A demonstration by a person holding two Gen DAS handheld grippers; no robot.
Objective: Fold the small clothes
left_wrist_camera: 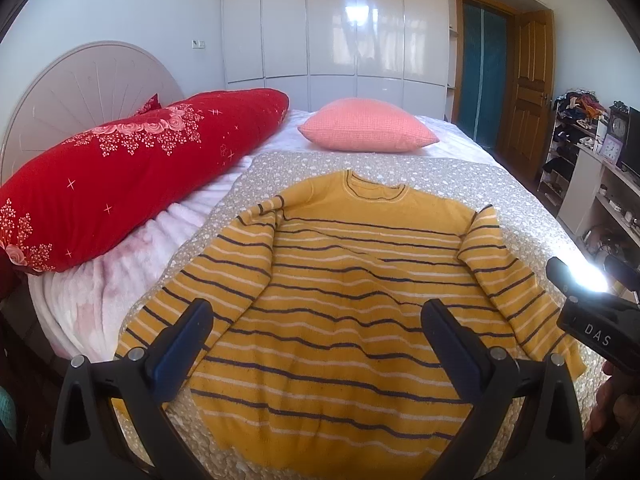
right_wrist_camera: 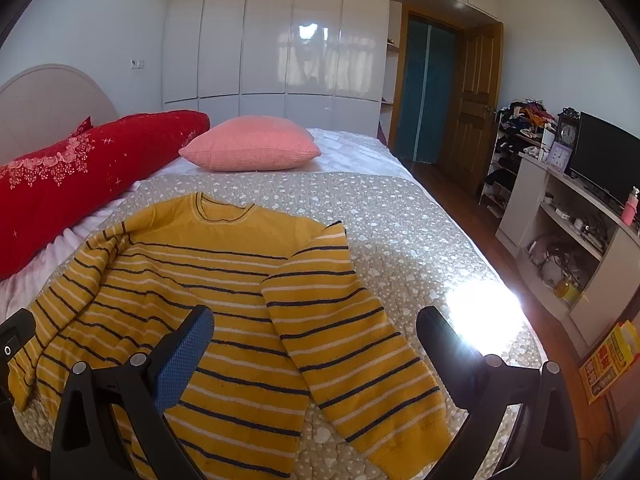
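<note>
A small yellow sweater (left_wrist_camera: 340, 280) with dark and white stripes lies flat, collar away from me, on a grey dotted blanket (left_wrist_camera: 440, 176); it also shows in the right wrist view (right_wrist_camera: 192, 280). Both sleeves lie along its sides. My left gripper (left_wrist_camera: 316, 320) is open and empty, hovering over the sweater's lower body. My right gripper (right_wrist_camera: 316, 328) is open and empty above the sweater's right sleeve (right_wrist_camera: 360, 340). The right gripper's body shows at the right edge of the left wrist view (left_wrist_camera: 592, 320).
A red flowered bolster (left_wrist_camera: 132, 168) lies along the left of the bed, a pink pillow (left_wrist_camera: 368, 128) at the far end. White wardrobes (left_wrist_camera: 340, 20) stand behind. A desk with shelves, clock and monitor (right_wrist_camera: 600, 160) stands right of the bed.
</note>
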